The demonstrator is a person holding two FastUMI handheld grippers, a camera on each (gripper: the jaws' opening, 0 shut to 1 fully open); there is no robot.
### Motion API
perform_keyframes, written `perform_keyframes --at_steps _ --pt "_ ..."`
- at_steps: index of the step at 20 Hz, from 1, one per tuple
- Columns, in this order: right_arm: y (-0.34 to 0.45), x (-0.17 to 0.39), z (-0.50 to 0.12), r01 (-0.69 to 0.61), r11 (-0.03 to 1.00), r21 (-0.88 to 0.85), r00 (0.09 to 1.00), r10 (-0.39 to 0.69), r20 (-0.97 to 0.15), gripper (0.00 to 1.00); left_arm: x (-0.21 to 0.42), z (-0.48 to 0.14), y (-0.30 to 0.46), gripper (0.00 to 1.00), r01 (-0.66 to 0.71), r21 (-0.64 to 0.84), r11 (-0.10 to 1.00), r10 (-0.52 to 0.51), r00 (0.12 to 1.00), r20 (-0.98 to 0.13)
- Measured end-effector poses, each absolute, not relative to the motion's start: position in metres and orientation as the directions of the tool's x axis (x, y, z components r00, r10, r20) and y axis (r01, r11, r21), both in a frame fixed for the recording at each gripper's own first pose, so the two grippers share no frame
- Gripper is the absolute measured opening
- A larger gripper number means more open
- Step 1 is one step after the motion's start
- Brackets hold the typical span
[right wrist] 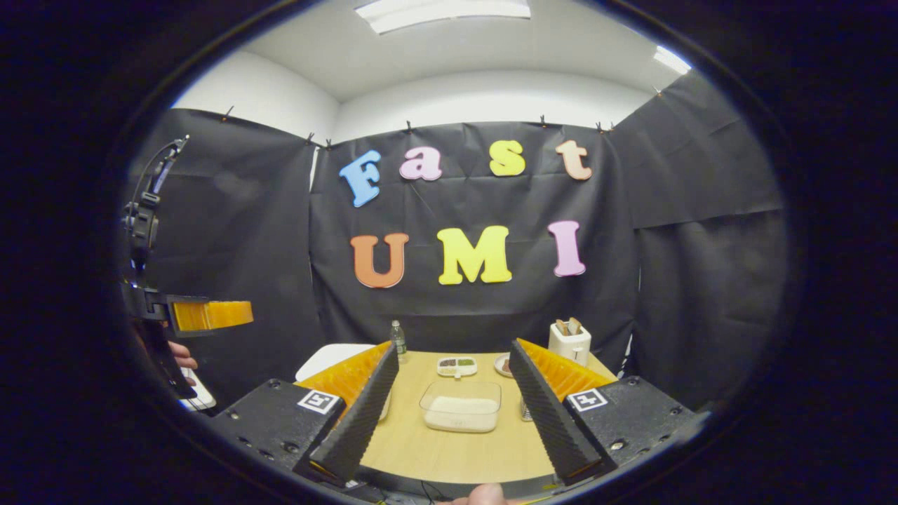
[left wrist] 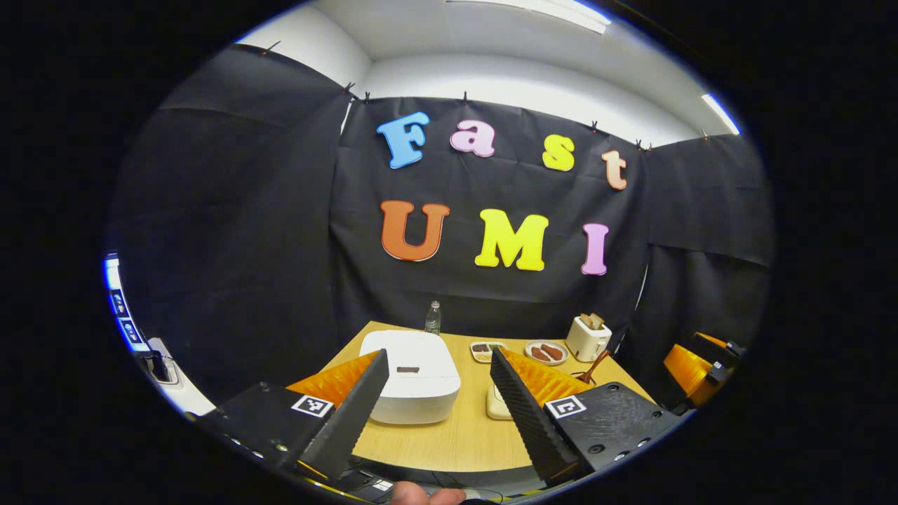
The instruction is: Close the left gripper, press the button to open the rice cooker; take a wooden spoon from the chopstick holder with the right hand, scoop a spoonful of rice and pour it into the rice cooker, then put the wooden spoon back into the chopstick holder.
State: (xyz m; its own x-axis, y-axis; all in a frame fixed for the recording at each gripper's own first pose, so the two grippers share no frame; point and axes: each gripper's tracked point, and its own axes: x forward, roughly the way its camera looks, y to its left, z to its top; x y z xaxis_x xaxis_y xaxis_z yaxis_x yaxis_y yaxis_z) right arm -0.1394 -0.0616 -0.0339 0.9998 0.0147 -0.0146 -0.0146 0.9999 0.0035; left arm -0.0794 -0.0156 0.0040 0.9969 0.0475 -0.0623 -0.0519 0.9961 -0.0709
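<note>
In the left gripper view, the left hand-held gripper (left wrist: pixel 438 403) has its two fingers spread wide apart and holds nothing. Each finger block has a small black-and-white square tag on it, with a pattern and no words to read. Between the fingers sits the white rice cooker (left wrist: pixel 410 375) on the wooden table (left wrist: pixel 449 438), with its lid down and a small dark button on the front of the lid. Just past the right finger is the wooden spoon (left wrist: pixel 595 367), standing tilted; the holder it stands in is hidden behind that finger. Farther back are a clear bottle (left wrist: pixel 433 318), a small tray with two kinds of food (left wrist: pixel 485 351), a plate of sausages (left wrist: pixel 546 352) and a white toaster (left wrist: pixel 588 338) with bread in it. The bottle's label is too small to read. At the far right the other hand-held gripper shows at the edge. In the right gripper view, the right hand-held gripper (right wrist: pixel 456 414) is also wide open and holds nothing, and its blocks have the same kind of square tags. Between its fingers a clear box of white rice (right wrist: pixel 461 407) rests on the table. A corner of the rice cooker peeks out left of the left finger. The bottle, the little tray and the toaster stand near the back edge. Far to the left, a hand (right wrist: pixel 184 356) holds the other hand-held gripper up in the air, well away from the table.
</note>
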Motion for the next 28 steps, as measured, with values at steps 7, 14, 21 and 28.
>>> perform_keyframes --at_steps 7,14,21,28 --pt "-0.047 -0.207 -0.022 0.005 1.000 -0.014 1.000 -0.005 0.015 1.00 -0.161 0.015 -0.037 0.94 -0.034 -0.035 0.999 0.036 0.998 0.051" --pt "-0.041 -0.225 -0.026 0.014 1.000 -0.011 1.000 -0.014 0.008 1.00 -0.193 0.003 -0.045 0.94 -0.034 -0.008 0.999 0.035 0.996 0.081" --pt "-0.029 -0.227 -0.025 -0.009 1.000 -0.018 1.000 0.009 0.014 0.99 -0.201 0.003 -0.055 0.95 -0.021 -0.011 1.000 0.022 0.996 0.091" --pt "-0.030 -0.223 -0.026 -0.015 1.000 -0.009 1.000 0.015 0.003 1.00 -0.202 0.000 -0.057 0.94 -0.030 0.021 0.999 0.027 0.994 0.106"
